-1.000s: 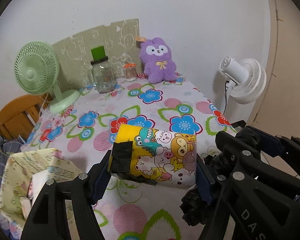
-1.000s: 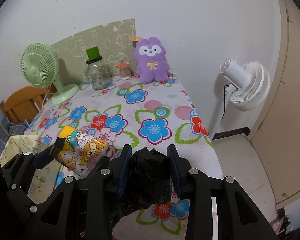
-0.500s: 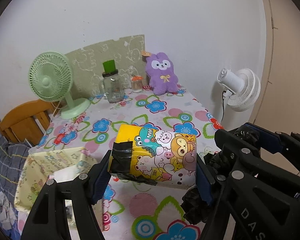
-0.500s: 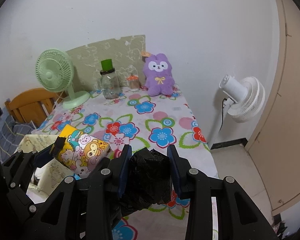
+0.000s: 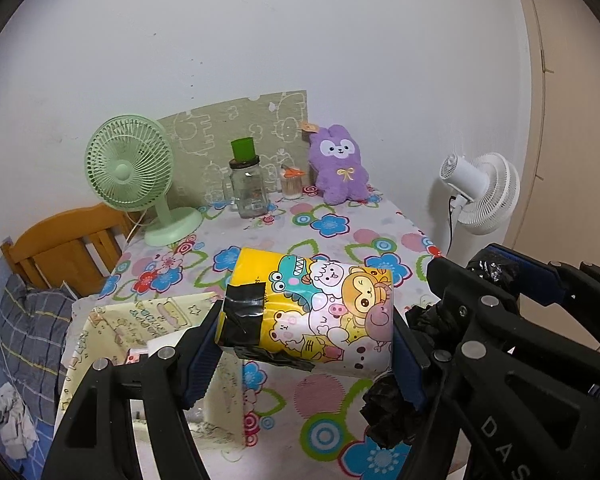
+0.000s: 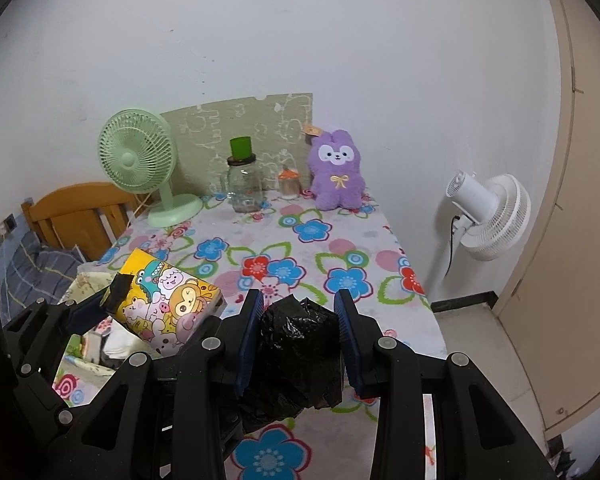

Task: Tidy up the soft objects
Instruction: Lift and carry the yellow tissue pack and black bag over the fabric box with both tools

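Observation:
My left gripper [image 5: 304,344] is shut on a yellow cartoon-print tissue pack [image 5: 312,312] with black tape on its left end, held in the air above the near table edge. It also shows in the right wrist view [image 6: 164,304]. My right gripper [image 6: 298,336] is shut on a crumpled black plastic bag [image 6: 296,356], also held up, just right of the left gripper; the bag shows in the left wrist view [image 5: 396,416]. A purple plush rabbit [image 6: 336,176] sits at the table's far edge against the wall.
A pale yellow fabric box [image 5: 140,332] holding items stands at the table's near left. A green desk fan [image 5: 132,168], a glass jar with a green cup on top [image 5: 248,184] and a small toothpick jar [image 5: 292,184] stand at the back. A white floor fan [image 6: 488,216] stands right of the table.
Both grippers have pulled back and up from the table with their loads, so the table looks farther away. The fabric box has come more into view below the left gripper.

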Available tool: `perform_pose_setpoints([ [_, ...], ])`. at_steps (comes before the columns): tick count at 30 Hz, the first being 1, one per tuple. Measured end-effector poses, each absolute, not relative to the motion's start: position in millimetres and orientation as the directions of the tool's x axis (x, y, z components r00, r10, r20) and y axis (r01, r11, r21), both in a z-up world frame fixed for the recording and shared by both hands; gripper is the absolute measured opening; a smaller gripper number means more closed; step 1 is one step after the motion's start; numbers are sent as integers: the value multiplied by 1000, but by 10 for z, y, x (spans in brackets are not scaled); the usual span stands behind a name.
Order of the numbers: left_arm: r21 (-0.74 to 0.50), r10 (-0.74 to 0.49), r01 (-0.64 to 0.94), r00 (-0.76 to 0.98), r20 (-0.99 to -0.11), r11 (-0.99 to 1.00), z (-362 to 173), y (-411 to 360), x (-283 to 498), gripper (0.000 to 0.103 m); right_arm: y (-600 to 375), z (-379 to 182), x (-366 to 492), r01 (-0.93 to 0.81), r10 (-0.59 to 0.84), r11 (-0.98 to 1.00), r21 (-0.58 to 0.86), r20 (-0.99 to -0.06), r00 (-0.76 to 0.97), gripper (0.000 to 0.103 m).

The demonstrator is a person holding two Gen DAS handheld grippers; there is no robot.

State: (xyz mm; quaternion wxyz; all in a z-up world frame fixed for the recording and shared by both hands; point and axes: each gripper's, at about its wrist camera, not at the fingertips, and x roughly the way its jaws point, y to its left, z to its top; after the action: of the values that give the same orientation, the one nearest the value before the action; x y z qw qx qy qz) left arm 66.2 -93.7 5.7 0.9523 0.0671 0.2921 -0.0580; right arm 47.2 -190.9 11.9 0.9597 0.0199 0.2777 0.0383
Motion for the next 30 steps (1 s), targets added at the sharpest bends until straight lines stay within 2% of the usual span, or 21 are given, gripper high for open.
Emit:
perform_pose_setpoints([
  [30,46,2,29,826,-564,998,30,10,656,76,-935,97,576,-200,205,977,68,-541,816,40],
])
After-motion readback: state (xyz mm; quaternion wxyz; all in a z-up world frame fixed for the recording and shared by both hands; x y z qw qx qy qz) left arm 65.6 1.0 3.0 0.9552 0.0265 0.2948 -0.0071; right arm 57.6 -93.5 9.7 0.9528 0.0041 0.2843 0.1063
